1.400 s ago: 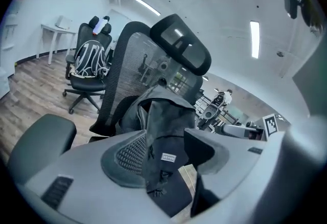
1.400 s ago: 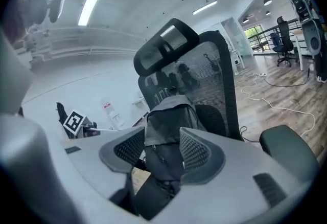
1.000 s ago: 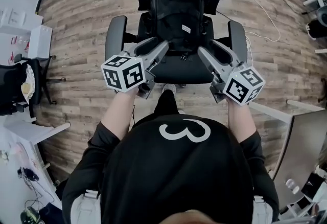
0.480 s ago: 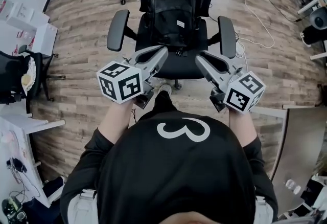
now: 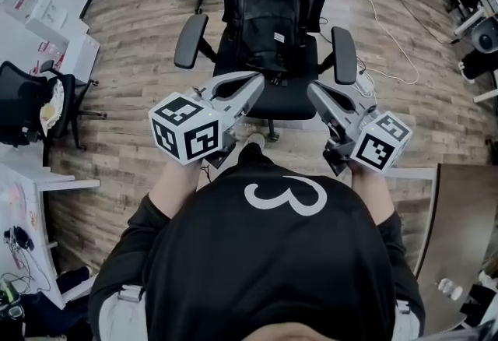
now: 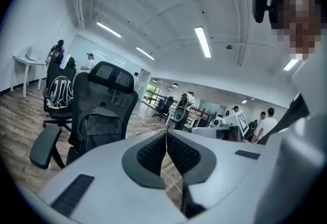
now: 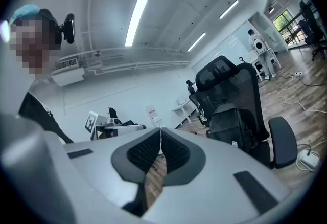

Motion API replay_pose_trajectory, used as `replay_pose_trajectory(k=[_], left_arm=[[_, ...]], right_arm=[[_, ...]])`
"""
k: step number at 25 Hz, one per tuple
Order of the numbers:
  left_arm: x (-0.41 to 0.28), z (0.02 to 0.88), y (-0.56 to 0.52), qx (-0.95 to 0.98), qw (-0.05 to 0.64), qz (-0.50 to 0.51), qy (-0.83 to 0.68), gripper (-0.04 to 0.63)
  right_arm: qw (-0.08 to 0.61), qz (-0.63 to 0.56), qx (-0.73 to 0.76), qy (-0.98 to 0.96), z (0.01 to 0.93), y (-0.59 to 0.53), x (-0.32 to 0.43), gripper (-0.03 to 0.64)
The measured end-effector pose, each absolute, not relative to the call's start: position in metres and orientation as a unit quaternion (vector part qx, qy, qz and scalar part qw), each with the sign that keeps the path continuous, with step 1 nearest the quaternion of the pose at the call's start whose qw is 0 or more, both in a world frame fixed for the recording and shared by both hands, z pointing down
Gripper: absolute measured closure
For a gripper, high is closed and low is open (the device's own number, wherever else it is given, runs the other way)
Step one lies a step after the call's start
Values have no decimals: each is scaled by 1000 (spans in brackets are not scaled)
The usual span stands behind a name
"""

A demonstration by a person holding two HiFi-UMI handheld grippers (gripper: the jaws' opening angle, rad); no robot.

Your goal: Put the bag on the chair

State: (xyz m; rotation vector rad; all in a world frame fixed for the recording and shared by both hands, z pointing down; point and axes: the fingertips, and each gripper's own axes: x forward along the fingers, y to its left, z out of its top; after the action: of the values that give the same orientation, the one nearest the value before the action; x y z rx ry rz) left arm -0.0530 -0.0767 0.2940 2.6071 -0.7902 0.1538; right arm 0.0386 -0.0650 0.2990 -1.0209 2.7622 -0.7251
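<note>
You withdrew the left hand-held gripper (image 5: 255, 82) and right hand-held gripper (image 5: 313, 89), both closed together, empty; the bag (image 5: 269, 16) sat on the chair (image 5: 343, 55) at 12 o'clock.

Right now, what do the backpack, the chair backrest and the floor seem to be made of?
Backpack: woven fabric, dark grey and matte; it sags in soft folds. Chair backrest: probably black mesh on a plastic frame, but the look leaves it open. Floor: wood-look planks with grain and seams; real wood or laminate, I cannot tell.
</note>
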Motion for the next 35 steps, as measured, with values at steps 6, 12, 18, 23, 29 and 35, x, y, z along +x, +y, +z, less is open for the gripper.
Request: replay_pose_trajectory(k=[6,12,18,23,29,35], left_arm=[[-43,286,-58,940,192,51,-278,576],[-33,282,-46,941,188,50,-277,577],[-32,285,-41,936,191,54,-291,577],[-30,281,-36,935,187,57,-295,577],[-26,279,-35,936,180,60,-298,577],[-24,268,-35,938,174,59,-295,575]], right_arm=[[47,-219,-342,913,295,-47,43,592],[45,-213,-346,912,294,-38,52,592],[50,-221,-339,913,298,-34,54,592],[51,-218,-330,917,293,-32,51,592],[52,-210,-323,921,290,-32,50,592],[52,-203,-324,922,279,-31,51,592]])
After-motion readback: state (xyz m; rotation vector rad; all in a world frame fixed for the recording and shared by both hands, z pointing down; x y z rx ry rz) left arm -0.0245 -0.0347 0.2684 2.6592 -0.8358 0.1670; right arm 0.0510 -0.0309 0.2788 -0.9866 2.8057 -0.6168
